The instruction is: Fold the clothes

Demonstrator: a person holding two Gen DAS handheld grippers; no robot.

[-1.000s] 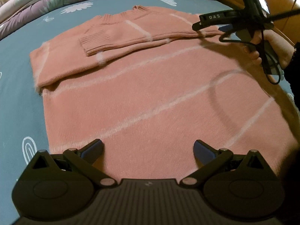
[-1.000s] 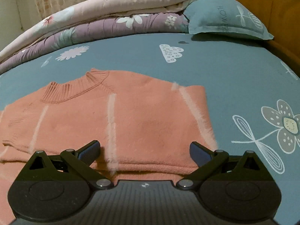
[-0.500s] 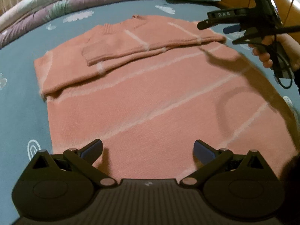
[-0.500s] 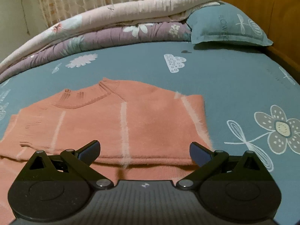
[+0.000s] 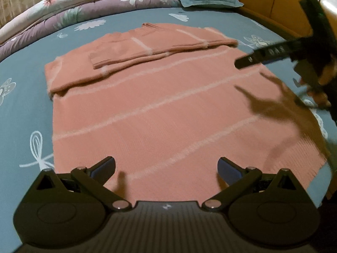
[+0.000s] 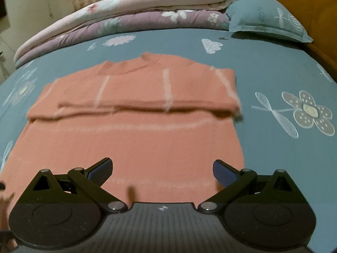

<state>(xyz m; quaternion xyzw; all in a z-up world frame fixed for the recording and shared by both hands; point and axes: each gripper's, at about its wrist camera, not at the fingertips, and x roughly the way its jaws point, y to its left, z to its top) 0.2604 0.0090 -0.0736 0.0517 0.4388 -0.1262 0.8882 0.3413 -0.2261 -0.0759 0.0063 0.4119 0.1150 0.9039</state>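
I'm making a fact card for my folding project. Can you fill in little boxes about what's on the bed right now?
garment: pink sweater with pale stripes
where: flat on the blue bedsheet
sleeves: both folded across the chest, near the collar
left gripper: open, holding nothing, over the hem
right gripper: open, holding nothing
behind: folded quilts and a blue pillow

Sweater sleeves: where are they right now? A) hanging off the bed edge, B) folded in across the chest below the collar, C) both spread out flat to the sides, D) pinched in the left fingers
B: on the sweater, the sleeves lie folded across the chest below the collar.
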